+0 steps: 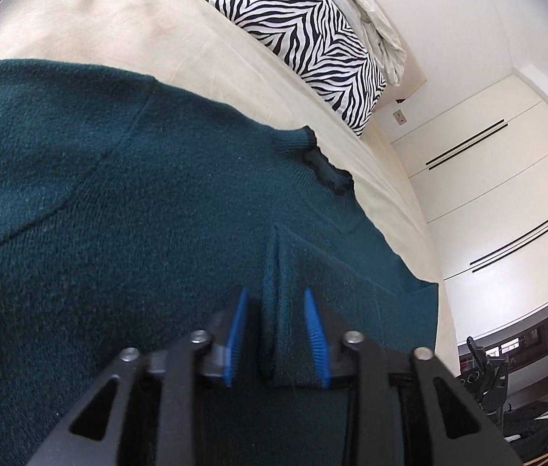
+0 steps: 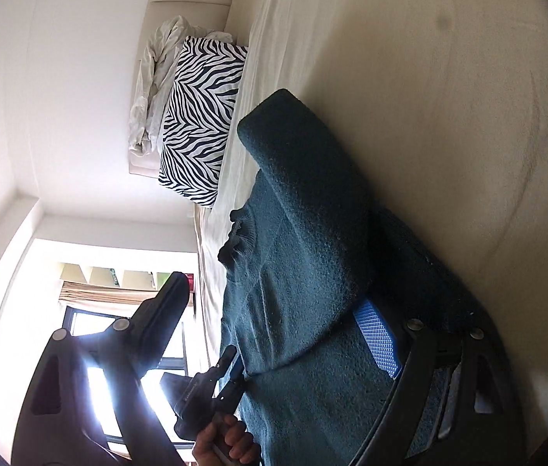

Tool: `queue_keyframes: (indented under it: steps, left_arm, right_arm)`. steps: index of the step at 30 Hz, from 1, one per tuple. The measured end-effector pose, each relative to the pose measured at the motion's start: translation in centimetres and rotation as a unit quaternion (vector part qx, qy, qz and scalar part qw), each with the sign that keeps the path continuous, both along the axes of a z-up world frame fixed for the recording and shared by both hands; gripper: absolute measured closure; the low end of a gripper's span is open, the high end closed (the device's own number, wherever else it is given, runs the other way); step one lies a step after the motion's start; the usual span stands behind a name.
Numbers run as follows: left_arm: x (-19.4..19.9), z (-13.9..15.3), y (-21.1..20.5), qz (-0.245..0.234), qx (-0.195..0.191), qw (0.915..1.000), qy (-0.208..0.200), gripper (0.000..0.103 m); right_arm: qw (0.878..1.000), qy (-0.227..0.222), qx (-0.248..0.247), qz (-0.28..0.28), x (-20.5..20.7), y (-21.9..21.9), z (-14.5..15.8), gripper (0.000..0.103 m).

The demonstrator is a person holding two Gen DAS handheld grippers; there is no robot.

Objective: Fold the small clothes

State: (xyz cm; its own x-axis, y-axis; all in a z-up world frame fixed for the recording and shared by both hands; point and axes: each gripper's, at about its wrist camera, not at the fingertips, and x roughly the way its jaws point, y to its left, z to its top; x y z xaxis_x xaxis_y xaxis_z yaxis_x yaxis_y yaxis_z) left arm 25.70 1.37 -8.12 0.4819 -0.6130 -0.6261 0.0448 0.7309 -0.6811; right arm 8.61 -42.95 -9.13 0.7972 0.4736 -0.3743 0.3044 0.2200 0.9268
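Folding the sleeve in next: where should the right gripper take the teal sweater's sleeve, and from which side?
Take the sleeve at its raised rounded fold, probably coming from the hem end, where the open right gripper is. That fold arches up off the sheet, so one finger can pass on the sheet side, the other on the body side.

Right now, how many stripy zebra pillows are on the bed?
1. The zebra pillow sits at the head of the bed, beyond the green sweater, next to crumpled white bedding. Both cameras show the same one; others could be out of view.
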Motion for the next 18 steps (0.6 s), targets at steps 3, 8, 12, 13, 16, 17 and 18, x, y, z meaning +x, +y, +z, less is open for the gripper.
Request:
queue_keyframes:
  steps: [3,8,12,13,16,17,18]
  left_arm:
    - [0.0,0.8,-2.1,-0.032,0.021,0.9993,0.0,0.023]
    - [0.7,1.3,-6.3,-0.089,0.117,0.9891,0.003,0.045]
    - [1.2,1.2,-5.9,-0.082,0.126,0.9886,0.013,0.092]
    - [1.0,1.7,-5.4,-0.076,0.119,0.99,0.005,0.092]
    - [0.5,3.6,-3.2,-0.031,0.103,0.9936,-0.035,0.092]
    - [0.5,3.9,-2.4,-0.016,0.084,0.9954,-0.044,0.092]
    - [0.6,4.0,-1.6,-0.003,0.069,0.9963,-0.05,0.092]
  right_arm:
    - [1.0,-0.005,0.001,0.0,-0.2,0.0,-0.3,0.02]
    - [1.0,-0.008,0.008,-0.003,-0.1,-0.1,-0.4,0.02]
    - [1.0,-0.014,0.015,-0.005,-0.2,-0.5,-0.6,0.02]
    - [1.0,-0.015,0.016,-0.007,-0.2,-0.6,-0.7,0.02]
    - [0.999,-0.019,0.019,-0.02,-0.3,-1.3,-0.6,0.02]
    - [0.999,-0.02,0.021,-0.024,-0.4,-1.5,-0.7,0.02]
    - [0.999,-0.02,0.022,-0.027,-0.3,-1.7,-0.8,0.02]
